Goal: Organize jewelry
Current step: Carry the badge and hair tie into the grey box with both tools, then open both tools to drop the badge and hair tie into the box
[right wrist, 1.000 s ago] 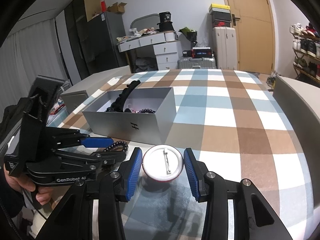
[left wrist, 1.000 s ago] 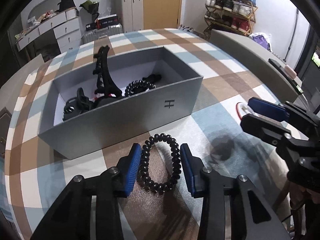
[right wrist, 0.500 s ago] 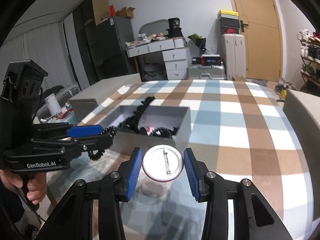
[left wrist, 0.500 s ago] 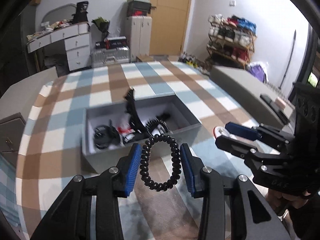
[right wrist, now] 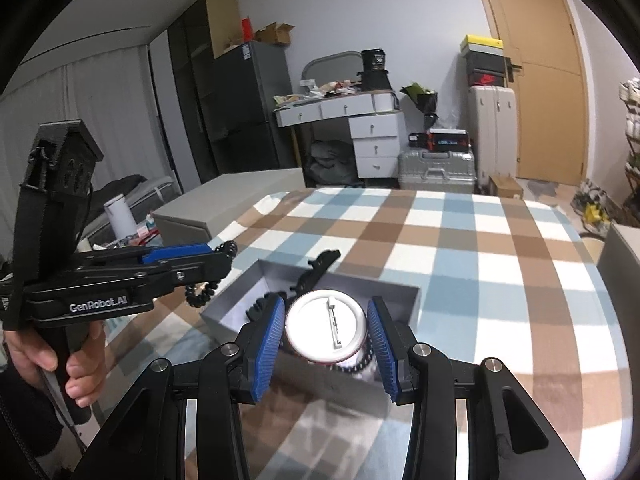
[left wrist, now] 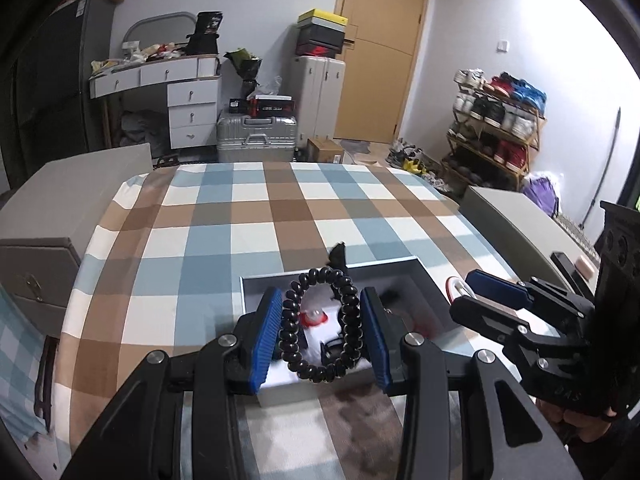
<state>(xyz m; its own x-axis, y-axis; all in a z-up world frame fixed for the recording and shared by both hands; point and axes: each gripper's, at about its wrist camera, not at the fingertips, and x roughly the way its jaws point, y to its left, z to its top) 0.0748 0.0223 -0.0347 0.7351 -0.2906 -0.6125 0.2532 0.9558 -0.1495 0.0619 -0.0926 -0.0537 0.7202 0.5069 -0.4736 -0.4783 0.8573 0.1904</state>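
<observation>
Two pieces of jewelry are in the air above an open grey box (left wrist: 430,280), each pinched in its own gripper and neither yet let go. In the left wrist view, a black coiled bracelet (left wrist: 320,324) stands upright between the blue pads of the left gripper (left wrist: 322,336), which press on its two sides. In the right wrist view, a round white pin badge (right wrist: 326,326), its back with the clasp bar facing the camera, is clamped edge to edge between the pads of the right gripper (right wrist: 327,340).

Below both grippers, the box sits on a table covered with a blue, brown and white checked cloth (right wrist: 480,248). Several pieces already lie inside: a long black hair claw (right wrist: 316,270) leaning over the far rim, other dark coiled or beaded bands, and something small and red on the white floor of the box; these are partly hidden and hard to tell apart.

No loose jewelry shows on the visible cloth, so the sorting looks nearly finished. What appears to remain is to lower the bracelet and the badge into the box and release them.

A hand (right wrist: 76,356) grips the left gripper's handle at the edge of the right wrist view.
</observation>
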